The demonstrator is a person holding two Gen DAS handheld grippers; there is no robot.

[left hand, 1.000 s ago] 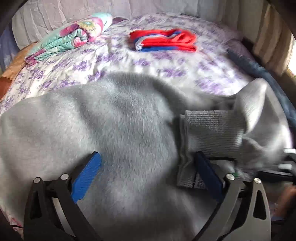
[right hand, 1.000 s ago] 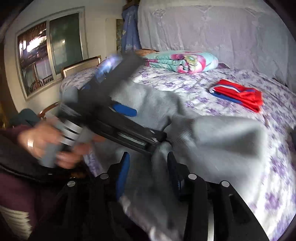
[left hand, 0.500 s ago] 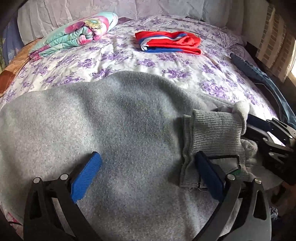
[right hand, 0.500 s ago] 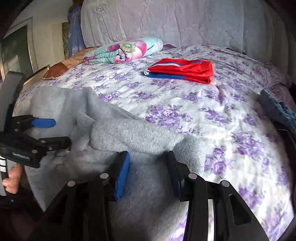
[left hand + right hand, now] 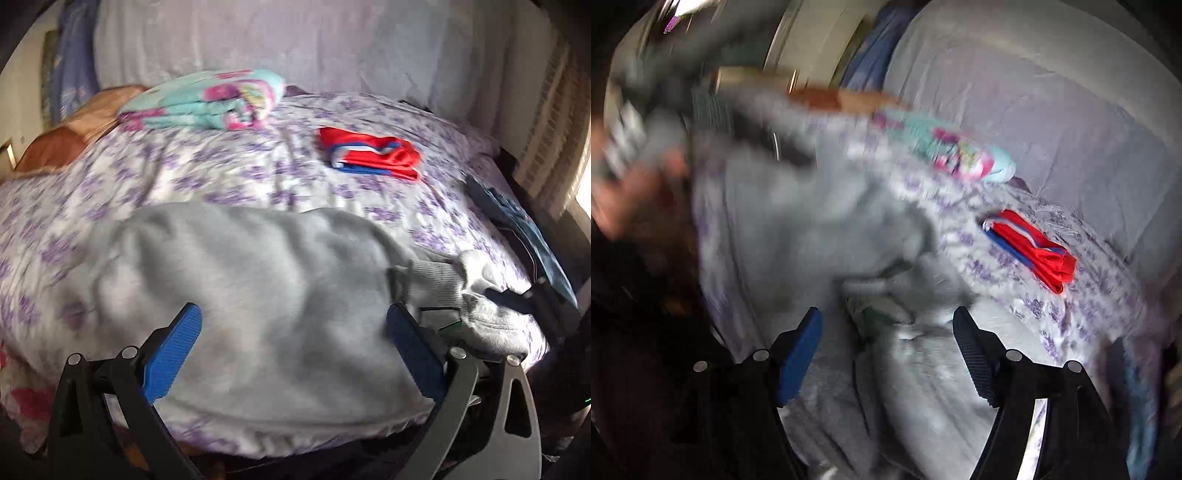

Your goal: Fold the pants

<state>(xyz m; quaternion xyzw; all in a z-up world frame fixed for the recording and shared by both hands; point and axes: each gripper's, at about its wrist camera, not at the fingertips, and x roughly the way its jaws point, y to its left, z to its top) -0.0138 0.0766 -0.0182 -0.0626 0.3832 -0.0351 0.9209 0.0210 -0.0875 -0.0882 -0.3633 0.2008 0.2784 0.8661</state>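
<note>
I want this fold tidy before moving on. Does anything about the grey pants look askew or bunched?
Yes. The grey pants lie mostly flat on the bed, but the ribbed waistband end at the right is bunched and crumpled, with a label showing. The right gripper is opening over that lump.

pants (image 5: 258, 295) lying on bed (image 5: 221, 177), nearest the camera | folded blanket (image 5: 207, 101) lying behind, left | folded shorts (image 5: 369, 157) lying behind, right | jeans (image 5: 524, 218) lying at right edge
</note>
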